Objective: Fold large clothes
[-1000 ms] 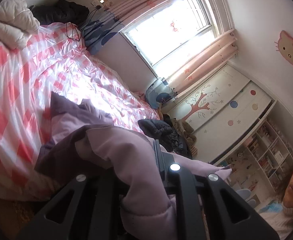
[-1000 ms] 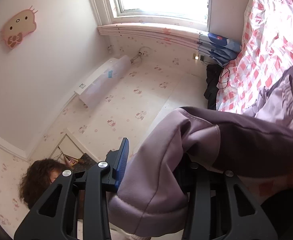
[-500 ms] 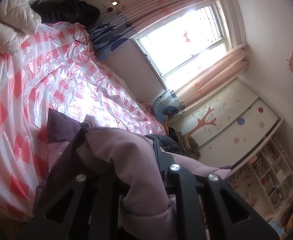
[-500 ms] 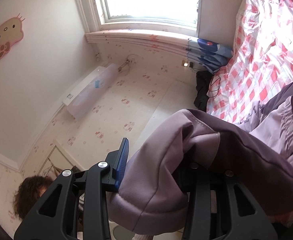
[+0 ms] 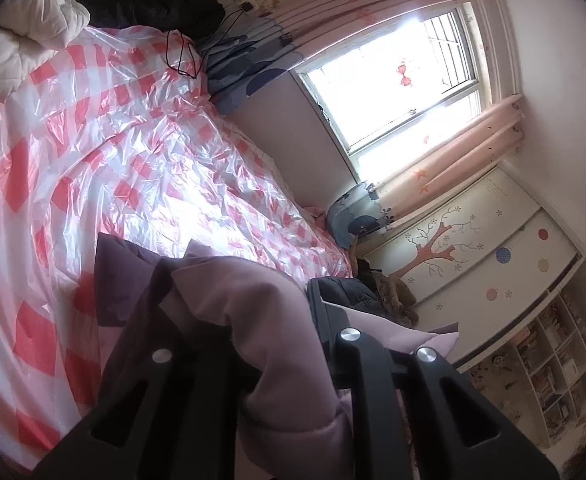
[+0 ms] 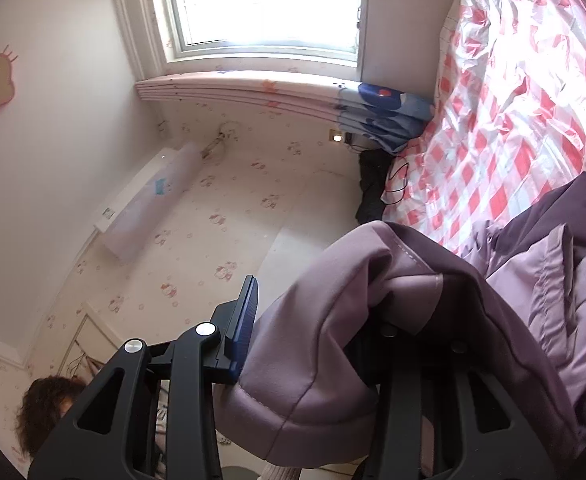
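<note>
A padded purple coat [image 5: 253, 300], light lilac with darker panels, hangs bunched between the fingers of my left gripper [image 5: 253, 314], which is shut on it. The coat's far edge [image 5: 125, 276] rests on the bed [image 5: 93, 152], which is covered by a red-and-white checked plastic sheet. In the right wrist view the same coat [image 6: 333, 320] drapes over my right gripper [image 6: 317, 314], shut on a thick fold. One blue-padded finger [image 6: 245, 320] shows; the other is hidden under cloth. More of the coat [image 6: 553, 280] lies on the bed [image 6: 513, 100].
A white quilted bundle [image 5: 25, 40] and black clothes [image 5: 149, 0] sit at the bed's far end, with a black cable [image 5: 181, 56] near them. Dark garments [image 5: 357, 292] are piled by a wardrobe [image 5: 473, 256]. A bookshelf [image 5: 553, 360] stands lower right. A person's hair [image 6: 49, 404] is at lower left.
Both grippers have travelled sideways along the bed, still holding the coat. The bed fills more of both views. The person's face has left the left wrist view.
</note>
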